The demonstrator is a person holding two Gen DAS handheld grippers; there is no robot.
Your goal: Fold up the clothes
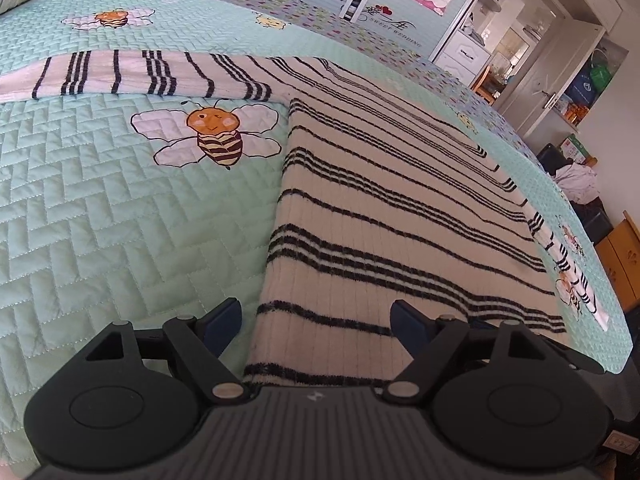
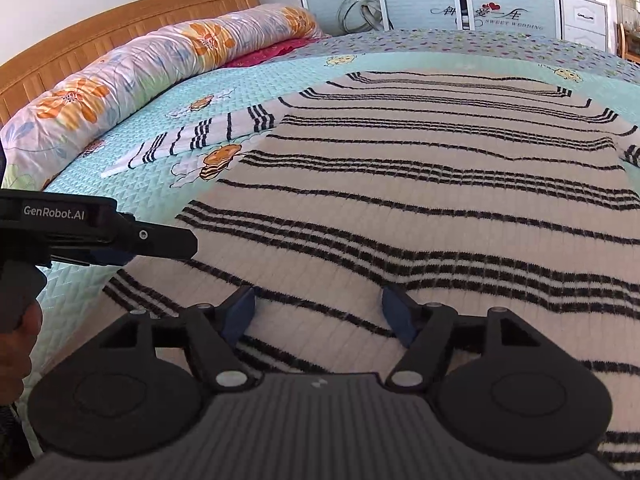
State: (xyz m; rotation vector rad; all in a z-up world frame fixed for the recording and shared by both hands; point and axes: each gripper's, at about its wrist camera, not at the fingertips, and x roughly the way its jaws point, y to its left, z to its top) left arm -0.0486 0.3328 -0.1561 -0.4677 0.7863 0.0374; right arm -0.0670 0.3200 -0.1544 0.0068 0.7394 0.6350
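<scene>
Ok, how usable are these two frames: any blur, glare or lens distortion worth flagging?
Left wrist view: sharp, strong fisheye bowing the quilt, window area washed out. Right wrist view: sharp, even daylight, striped sweater crisp, headboard curved by the lens.

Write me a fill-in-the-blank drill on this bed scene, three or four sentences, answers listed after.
1. The sweater spread flat on the bedspread is white with ____ stripes.
2. The insect printed on the bedspread beside the sweater's sleeve is a ____.
3. The jaws of both the left gripper and the right gripper stand ____.
4. The headboard behind the floral pillow is made of ____.

Answers: black; bee; open; wood
</scene>
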